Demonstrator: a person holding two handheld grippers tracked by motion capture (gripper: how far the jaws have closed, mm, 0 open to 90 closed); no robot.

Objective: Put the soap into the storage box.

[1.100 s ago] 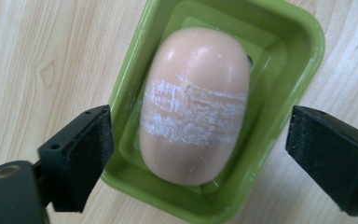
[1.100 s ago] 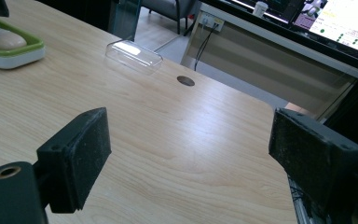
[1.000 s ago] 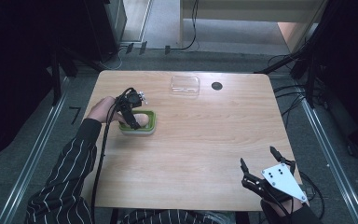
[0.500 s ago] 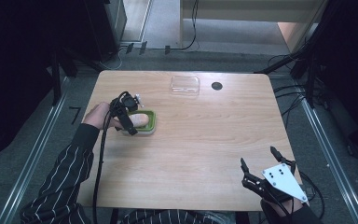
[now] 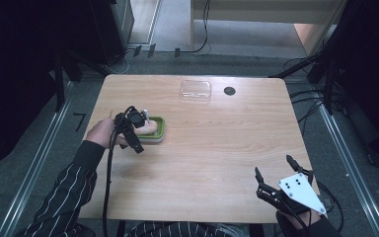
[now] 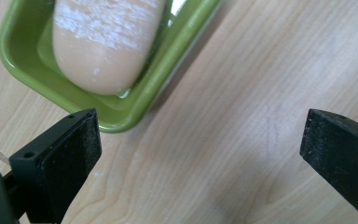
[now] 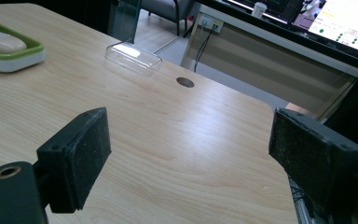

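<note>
The pale soap bar (image 6: pixel 105 44) is lying in the green dish (image 5: pixel 159 131) at left-centre of the surface (image 5: pixel 217 158). The left claw (image 6: pixel 200 154) is gaping beside it, the right claw (image 7: pixel 200 154) idling wide (clear lid (image 5: pixel 196 90) apparently unplaced).

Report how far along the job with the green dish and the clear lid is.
Done: the pale oblong bread roll lies in the green rectangular dish. In hand: nothing; the left tool is open over the wooden table beside the dish, and the right tool is open at the near right edge. Probably left: the clear plastic lid sits apart at the far edge, not yet on the dish.
</note>
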